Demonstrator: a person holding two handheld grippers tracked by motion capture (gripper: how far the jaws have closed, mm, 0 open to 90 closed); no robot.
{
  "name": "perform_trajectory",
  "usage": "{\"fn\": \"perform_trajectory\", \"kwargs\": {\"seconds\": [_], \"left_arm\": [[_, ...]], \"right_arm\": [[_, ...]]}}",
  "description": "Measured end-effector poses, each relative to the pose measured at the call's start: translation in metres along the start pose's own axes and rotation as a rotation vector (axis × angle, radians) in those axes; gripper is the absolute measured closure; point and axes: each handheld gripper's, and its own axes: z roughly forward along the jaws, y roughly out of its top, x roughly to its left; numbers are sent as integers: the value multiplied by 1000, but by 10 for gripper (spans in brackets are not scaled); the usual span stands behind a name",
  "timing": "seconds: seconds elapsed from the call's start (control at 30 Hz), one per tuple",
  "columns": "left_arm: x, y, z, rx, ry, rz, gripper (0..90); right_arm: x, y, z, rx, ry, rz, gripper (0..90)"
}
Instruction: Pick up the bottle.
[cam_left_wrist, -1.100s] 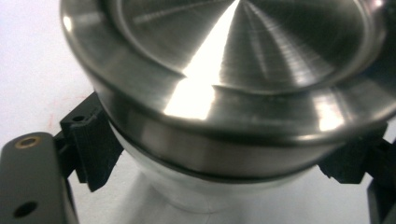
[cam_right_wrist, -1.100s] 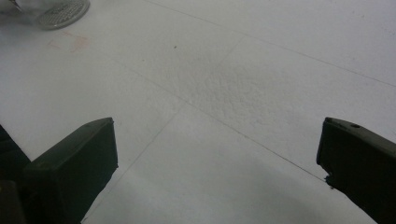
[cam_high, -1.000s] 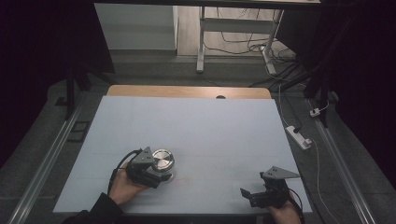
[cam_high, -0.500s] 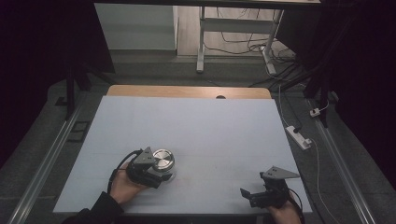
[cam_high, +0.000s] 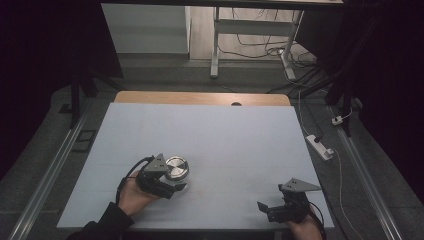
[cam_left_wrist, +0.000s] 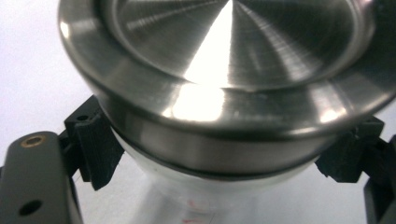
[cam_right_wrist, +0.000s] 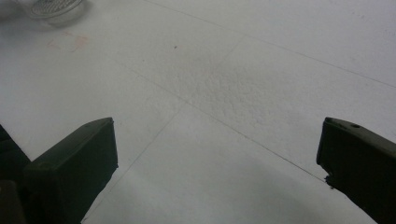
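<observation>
Big pale table (cam_high: 215, 135) takes up the middle of the high view, a strip of bare wood along its far edge, dark floor all round with a white power strip (cam_high: 320, 146) lying off to the right. Down at the near left, the left hand (cam_high: 134, 194) comes in from the bottom edge, sleeve just showing, and the left gripper (cam_high: 176, 186) is clamped on the jar (cam_high: 176, 169), a clear one with a shiny steel lid. The jar sits on the table in the near-left part, right at the tip of that gripper. From the left gripper view the lid (cam_left_wrist: 224, 74) looms large and tilted toward the camera, with the two black jaws pressed in on either side just under its rim, against the clear body. Over at the near right, well apart from the jar, the right gripper (cam_high: 266, 209) hangs at the table's front edge. Its jaws stand wide apart over bare table, nothing between them.
</observation>
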Motion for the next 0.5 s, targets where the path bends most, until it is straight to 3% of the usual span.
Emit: {"fn": "perform_trajectory", "kwargs": {"seconds": [0.5], "left_arm": [[1, 26, -3, -11, -15, 22, 159]], "right_arm": [[0, 0, 0, 0, -1, 5, 0]]}}
